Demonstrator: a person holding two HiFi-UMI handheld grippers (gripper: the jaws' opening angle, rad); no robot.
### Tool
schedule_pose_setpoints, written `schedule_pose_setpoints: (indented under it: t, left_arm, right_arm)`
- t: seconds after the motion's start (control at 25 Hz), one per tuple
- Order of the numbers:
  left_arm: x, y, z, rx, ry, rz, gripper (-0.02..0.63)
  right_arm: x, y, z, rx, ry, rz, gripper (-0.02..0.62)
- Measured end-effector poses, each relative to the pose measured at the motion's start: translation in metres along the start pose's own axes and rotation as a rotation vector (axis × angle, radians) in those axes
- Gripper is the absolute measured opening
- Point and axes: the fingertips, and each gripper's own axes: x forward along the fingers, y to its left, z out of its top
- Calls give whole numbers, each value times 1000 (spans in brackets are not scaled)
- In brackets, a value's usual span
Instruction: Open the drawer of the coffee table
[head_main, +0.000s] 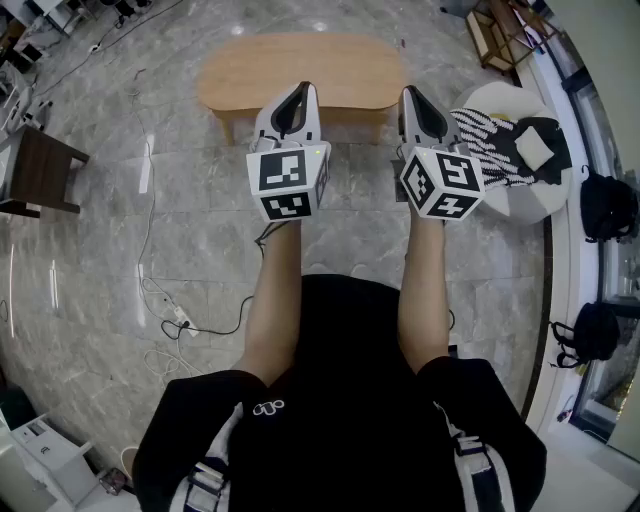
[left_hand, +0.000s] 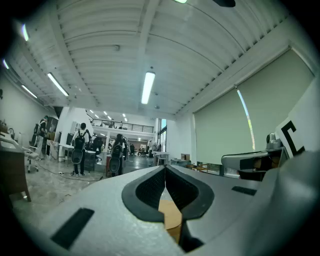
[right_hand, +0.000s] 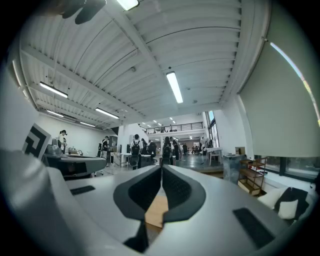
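Observation:
The coffee table (head_main: 300, 72) is a low oval wooden table on the marble floor ahead of me; its drawer front does not show from above. My left gripper (head_main: 297, 92) is held level above the table's near edge, jaws shut with nothing between them. My right gripper (head_main: 412, 95) hovers level just past the table's right end, also shut and empty. In the left gripper view the closed left gripper (left_hand: 165, 170) shows a strip of the table's wood (left_hand: 170, 215) below it. The right gripper view shows the shut right gripper (right_hand: 161, 170) over the wooden top (right_hand: 156, 212).
A white round seat (head_main: 520, 150) with striped black-and-white fabric stands right of the table. A dark wooden side table (head_main: 40, 170) is at the left. Cables and a power strip (head_main: 180, 322) lie on the floor. Black bags (head_main: 605, 205) sit by the right wall. People stand far off.

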Motion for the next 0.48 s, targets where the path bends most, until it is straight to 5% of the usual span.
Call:
schedule_pose_setpoints:
  t: [0.48]
  left_arm:
    - [6,20,-11,-23,12,-2,10]
  right_arm:
    - [13,4,-1,23,-20,-19,12]
